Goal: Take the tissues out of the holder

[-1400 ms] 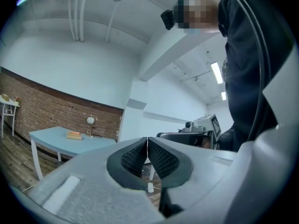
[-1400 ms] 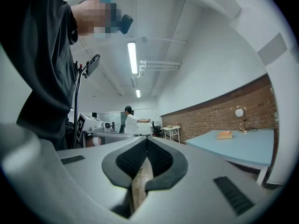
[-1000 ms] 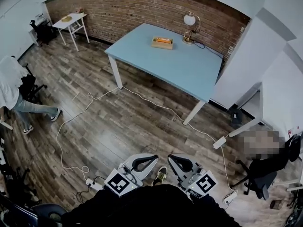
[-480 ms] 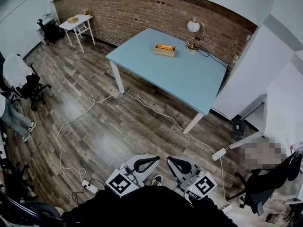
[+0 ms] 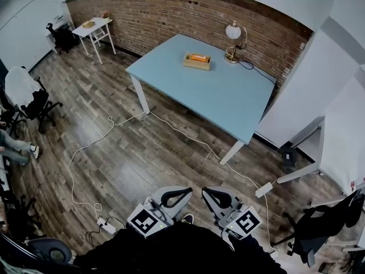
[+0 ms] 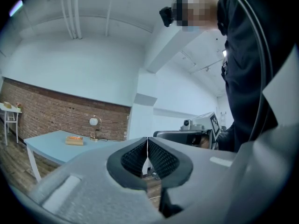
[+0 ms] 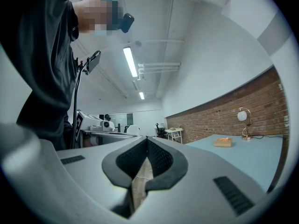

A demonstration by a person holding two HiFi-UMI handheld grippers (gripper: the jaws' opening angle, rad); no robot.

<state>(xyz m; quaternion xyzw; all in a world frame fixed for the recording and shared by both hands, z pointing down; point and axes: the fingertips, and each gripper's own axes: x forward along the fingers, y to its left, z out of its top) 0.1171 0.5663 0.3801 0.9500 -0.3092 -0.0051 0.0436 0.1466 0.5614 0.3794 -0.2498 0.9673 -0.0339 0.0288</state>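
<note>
- While the left hand-held gripper (image 5: 183,193) sits at about 6 o'clock in the head view, just above the person's dark clothing (image 5: 171,250), its jaws are clenched. Its own view shows the ribbed pads meeting in a thin line with nothing between them.
- At its 3 o'clock, just beside it but apart, the right hand-held gripper (image 5: 206,193) is clenched the same way. Its pads are pressed together and it is empty.
- Both sit over a wooden plank floor (image 5: 142,158).
- A power strip (image 5: 105,222) lies on the floor at about 8 o'clock from the left hand-held gripper.
- A white cable (image 5: 171,128) winds from that area across the planks and passes under the near corner of the desk.
- A white adapter block (image 5: 264,188) lies at about 2 o'clock from the right hand-held gripper.
- An office chair (image 5: 31,99) draped in white cloth stands at about 9 o'clock in the view.
- The light blue desk (image 5: 228,96), on white legs, fills the 12 to 1 o'clock area, well apart from both hand-held grippers.
- The tissue holder (image 5: 197,60), a low wooden box, stands on the far part of the desk at 12 o'clock, untouched. An orange strip shows in its top, but the tissues are too small to make out.
- A lamp (image 5: 234,36) with a round white shade stands near the holder, at its 2 o'clock, by the desk's far edge.
- A small white table (image 5: 94,27) stands at 11 o'clock against the brick wall (image 5: 171,13).
</note>
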